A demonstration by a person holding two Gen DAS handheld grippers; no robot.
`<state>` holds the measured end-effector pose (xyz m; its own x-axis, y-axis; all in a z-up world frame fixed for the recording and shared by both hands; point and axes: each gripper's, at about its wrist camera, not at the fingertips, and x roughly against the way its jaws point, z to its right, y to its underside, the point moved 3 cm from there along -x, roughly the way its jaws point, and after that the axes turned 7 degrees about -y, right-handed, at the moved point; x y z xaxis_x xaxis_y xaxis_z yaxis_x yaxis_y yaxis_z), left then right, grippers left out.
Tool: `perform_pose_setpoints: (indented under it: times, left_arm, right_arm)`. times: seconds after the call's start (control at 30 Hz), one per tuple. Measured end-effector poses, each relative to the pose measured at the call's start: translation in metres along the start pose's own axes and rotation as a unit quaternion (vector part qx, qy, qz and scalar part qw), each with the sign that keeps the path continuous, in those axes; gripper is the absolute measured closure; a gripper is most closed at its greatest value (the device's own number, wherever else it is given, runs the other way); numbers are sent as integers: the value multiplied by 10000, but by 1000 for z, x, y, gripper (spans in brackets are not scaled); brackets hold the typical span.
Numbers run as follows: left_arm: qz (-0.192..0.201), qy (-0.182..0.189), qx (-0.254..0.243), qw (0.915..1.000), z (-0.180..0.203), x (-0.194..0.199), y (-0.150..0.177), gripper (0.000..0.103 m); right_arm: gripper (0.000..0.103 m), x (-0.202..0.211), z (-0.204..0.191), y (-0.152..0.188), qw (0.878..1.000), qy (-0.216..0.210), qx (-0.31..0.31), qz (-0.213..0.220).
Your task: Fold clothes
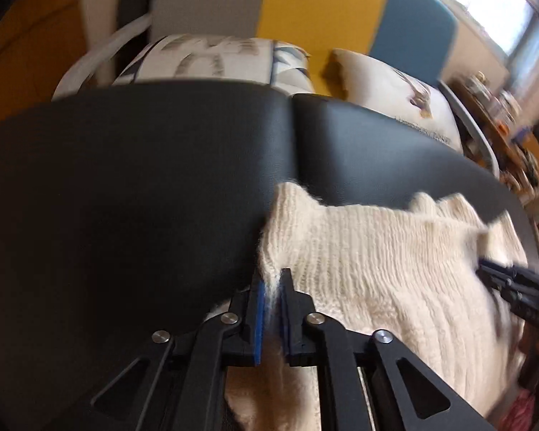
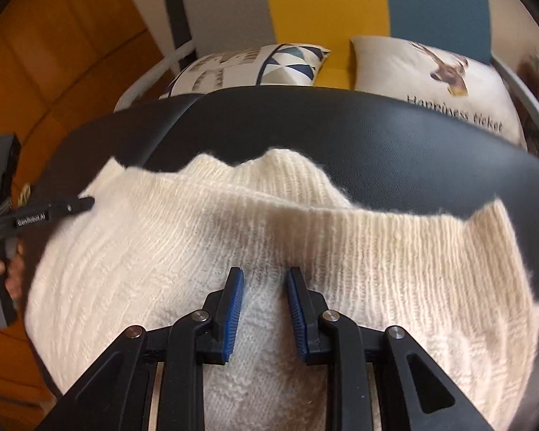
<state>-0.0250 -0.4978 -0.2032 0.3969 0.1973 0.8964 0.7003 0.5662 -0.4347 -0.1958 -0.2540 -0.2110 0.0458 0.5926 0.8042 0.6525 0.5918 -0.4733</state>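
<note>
Cream knit sweater (image 2: 255, 237) is seen partly folded on the black table (image 2: 395, 136), its left edge pinched by the left gripper (image 1: 272, 283), the right gripper (image 2: 264, 280) held open above it, further folds judged outstanding.

Behind the black padded surface (image 2: 395, 143) lie a geometric-print pillow (image 2: 255, 68) and a deer-print pillow (image 2: 431, 72).

Cream ribbed-knit sweater (image 2: 269, 237) on black leather surface (image 2: 377, 136); blue-padded jaws.
</note>
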Motion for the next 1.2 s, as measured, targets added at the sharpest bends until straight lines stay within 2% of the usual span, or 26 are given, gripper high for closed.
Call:
perform_pose_setpoints:
  times: [0.1,0.23,0.37,0.5,0.57,0.67,0.77,0.8,0.87,1.0,1.1,1.17,1.2]
  left_arm:
    - [52,-285,196,9994,-2,15,-2,81]
    - [621,-559,185,9963,3,58,6,73]
    - [1042,29,202,9944,16,96,28,64]
    - [917,341,-203,9950,42,98,69,63]
    - [878,358,-363,9948,54,96,86,63]
    - [837,188,-526,9949,69,90,104,63]
    - [597,-7,-495,9970,71,70,113,63]
    - [549,-27,-425,9976,68,66,116,62]
    - [467,95,-312,9984,63,65,121,60]
    - [315,117,-282,9990,59,65,124,59]
    - [387,65,-428,9983,67,80,118,61]
    - [583,330,-657,9956,86,100,106,62]
    - [637,651,-785,9927,98,111,103,62]
  right_arm:
    - [79,10,5,0,9996,-184,-217,83]
    - [79,47,14,6,9961,-621,-511,377]
    - [78,121,51,37,9860,-1029,-972,881]
    - [78,185,90,78,9787,-1305,-1177,1065]
    - [77,196,99,92,9758,-1431,-1266,1062]
    - [77,178,98,107,9814,-1201,-1323,708]
    - [77,145,96,119,9841,-996,-1434,332]
    - [77,134,97,123,9850,-853,-1487,182]
    - [78,121,101,134,9835,-850,-1599,14]
    - [81,131,106,148,9761,-1211,-1799,166]
    - [77,146,109,155,9750,-1458,-1660,232]
    - [77,153,112,158,9750,-1612,-1509,245]
    - [77,156,113,160,9748,-1689,-1433,252]
